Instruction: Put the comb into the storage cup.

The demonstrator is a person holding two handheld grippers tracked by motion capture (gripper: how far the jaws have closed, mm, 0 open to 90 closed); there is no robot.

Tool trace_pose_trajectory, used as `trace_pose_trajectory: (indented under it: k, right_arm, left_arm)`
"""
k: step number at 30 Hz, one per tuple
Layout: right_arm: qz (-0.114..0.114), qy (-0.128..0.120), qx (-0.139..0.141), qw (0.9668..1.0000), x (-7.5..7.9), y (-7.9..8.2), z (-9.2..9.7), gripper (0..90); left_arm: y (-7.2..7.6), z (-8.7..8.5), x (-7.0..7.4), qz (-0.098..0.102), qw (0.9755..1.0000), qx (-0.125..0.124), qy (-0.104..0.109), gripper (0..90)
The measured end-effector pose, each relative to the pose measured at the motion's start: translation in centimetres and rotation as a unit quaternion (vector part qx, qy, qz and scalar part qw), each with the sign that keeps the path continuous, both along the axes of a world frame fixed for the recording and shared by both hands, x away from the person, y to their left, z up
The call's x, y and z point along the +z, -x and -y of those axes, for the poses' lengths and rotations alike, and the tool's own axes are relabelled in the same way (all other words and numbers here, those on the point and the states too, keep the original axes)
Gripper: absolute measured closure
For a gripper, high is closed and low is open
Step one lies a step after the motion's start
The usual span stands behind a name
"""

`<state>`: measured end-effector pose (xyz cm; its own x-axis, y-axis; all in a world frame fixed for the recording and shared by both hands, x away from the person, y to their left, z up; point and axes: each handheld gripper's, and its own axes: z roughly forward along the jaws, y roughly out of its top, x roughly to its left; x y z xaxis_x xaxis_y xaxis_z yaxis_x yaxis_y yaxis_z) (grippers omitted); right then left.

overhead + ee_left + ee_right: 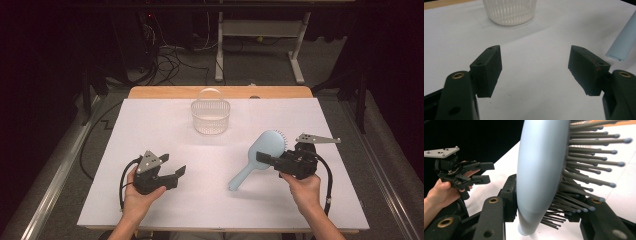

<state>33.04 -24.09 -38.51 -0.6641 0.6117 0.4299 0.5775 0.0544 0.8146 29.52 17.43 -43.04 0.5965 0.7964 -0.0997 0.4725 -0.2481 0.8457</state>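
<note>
Right gripper [266, 158]: jaws clenched across the head of the light blue hairbrush [260, 150], one pad on the smooth back, the other in among the bristles [586, 162], as the right gripper view shows. From the high view the brush sits over the right half of the desk [150, 115], head up at the gripper, handle slanting down and left toward the paper. I cannot tell whether the handle tip touches the surface.

Left gripper [176, 171]: jaws released, nothing between them. It is held over the left half of the desk, well apart from the brush. In the left gripper view the handle end shows at the right edge, and the white slatted basket [210, 116] stands ahead at the far middle of the desk, empty as far as I can see.

Step in hand, my reading: carry the brush to the basket, or pass the handle to the left gripper first.

Notes for doing it well:
- The grip over bristles is soft, so I expect the head could twist between the pads. Move slowly and avoid sudden wrist rolls.
- If handing over, bring the open left jaws square onto the handle, mid-length, and close fully before the right lets go.
- The basket looks light, and its upright bail handle sits over the opening. Come in from above and to one side so the brush does not knock it.
</note>
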Motion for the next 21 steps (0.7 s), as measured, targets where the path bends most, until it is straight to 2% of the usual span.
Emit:
trace_pose_trajectory:
  k: [6, 12, 15, 21]
  right_arm:
    - [0.0, 0.003, -0.001, 1.0, 0.2, 0.0, 0.3, 55.1]
    - [-0.008, -0.004, -0.012, 0.9999, 0.4, -0.3, 0.9, 55.1]
    - [-0.007, -0.001, -0.014, 0.9999, 0.4, -0.5, 1.0, 55.1]
    - [-0.009, 0.007, -0.017, 0.9998, 0.5, -0.8, 1.0, 55.1]
  left_arm:
    - [-0.2, -0.8, -0.3, -0.001, 0.9999, 0.015, 0.004, 27.7]
    - [-0.3, -1.6, -0.5, 0.003, 0.9995, 0.029, 0.011, 26.7]
    - [-0.3, -2.2, -0.7, 0.008, 0.9993, 0.036, 0.009, 26.7]
    - [-0.4, -3.5, -1.3, 0.002, 0.9985, 0.053, 0.015, 26.0]
